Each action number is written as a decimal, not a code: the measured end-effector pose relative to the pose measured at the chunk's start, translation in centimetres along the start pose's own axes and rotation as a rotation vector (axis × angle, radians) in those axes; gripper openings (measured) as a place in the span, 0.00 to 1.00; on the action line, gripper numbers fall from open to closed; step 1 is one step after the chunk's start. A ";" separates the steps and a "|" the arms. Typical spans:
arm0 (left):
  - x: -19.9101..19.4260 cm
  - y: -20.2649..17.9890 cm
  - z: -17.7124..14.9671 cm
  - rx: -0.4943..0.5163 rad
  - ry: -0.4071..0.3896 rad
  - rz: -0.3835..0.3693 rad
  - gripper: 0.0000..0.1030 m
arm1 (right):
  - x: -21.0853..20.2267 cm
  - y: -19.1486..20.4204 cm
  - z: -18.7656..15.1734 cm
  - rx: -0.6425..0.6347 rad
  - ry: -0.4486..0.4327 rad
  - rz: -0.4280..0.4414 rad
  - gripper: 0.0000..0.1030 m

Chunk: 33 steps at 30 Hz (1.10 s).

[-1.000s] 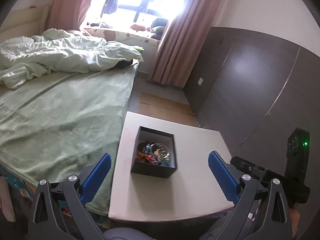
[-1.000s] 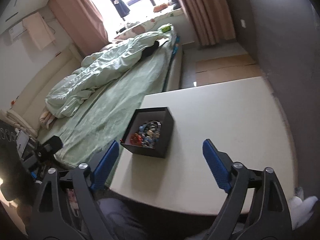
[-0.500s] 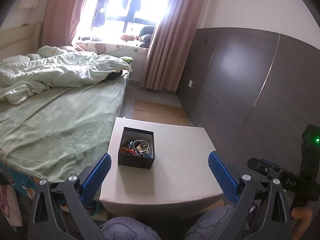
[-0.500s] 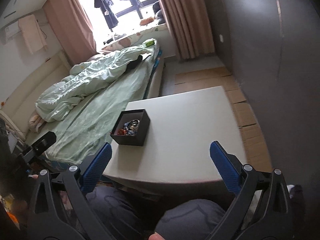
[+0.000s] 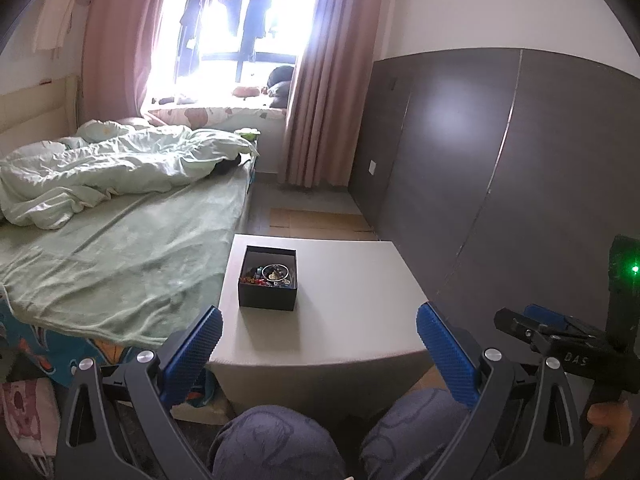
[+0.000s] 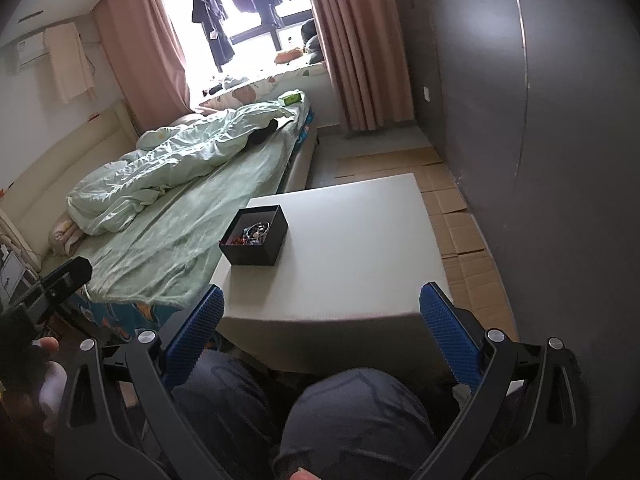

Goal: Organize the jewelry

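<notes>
Above table (image 5: 344,320) — both tools agape.

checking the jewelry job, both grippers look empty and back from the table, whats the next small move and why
Probably bring one gripper, say the left gripper, forward over the black box. Both it and the right gripper are open, hold nothing, and hang short of the white table, above the person's knees. All visible jewelry lies piled in the box.

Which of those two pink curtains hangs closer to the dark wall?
The right curtain; it hangs beside the dark wall panels, while the left curtain hangs above the bed's head.
</notes>
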<state>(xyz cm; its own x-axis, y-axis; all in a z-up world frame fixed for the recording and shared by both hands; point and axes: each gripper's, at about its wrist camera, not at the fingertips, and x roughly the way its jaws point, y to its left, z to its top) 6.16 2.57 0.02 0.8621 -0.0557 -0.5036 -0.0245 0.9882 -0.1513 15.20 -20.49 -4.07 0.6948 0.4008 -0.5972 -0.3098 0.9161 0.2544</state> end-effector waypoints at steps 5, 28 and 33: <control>-2.6 -1.2 -1.3 0.033 -0.036 -0.004 0.92 | -2.2 0.3 -1.3 -0.006 -0.007 0.024 0.95; -4.4 -1.8 -2.5 0.045 -0.057 0.034 0.92 | -5.2 1.9 -2.8 -0.048 -0.045 -0.020 0.95; -4.3 -1.3 -2.6 0.033 -0.060 0.033 0.92 | -5.0 2.2 -2.9 -0.054 -0.042 -0.024 0.95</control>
<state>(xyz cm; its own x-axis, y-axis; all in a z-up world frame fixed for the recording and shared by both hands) 1.16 1.16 0.20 0.8898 -0.0151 -0.4561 -0.0376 0.9936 -0.1063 9.12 -20.51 -2.73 0.7283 0.3801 -0.5702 -0.3269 0.9240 0.1985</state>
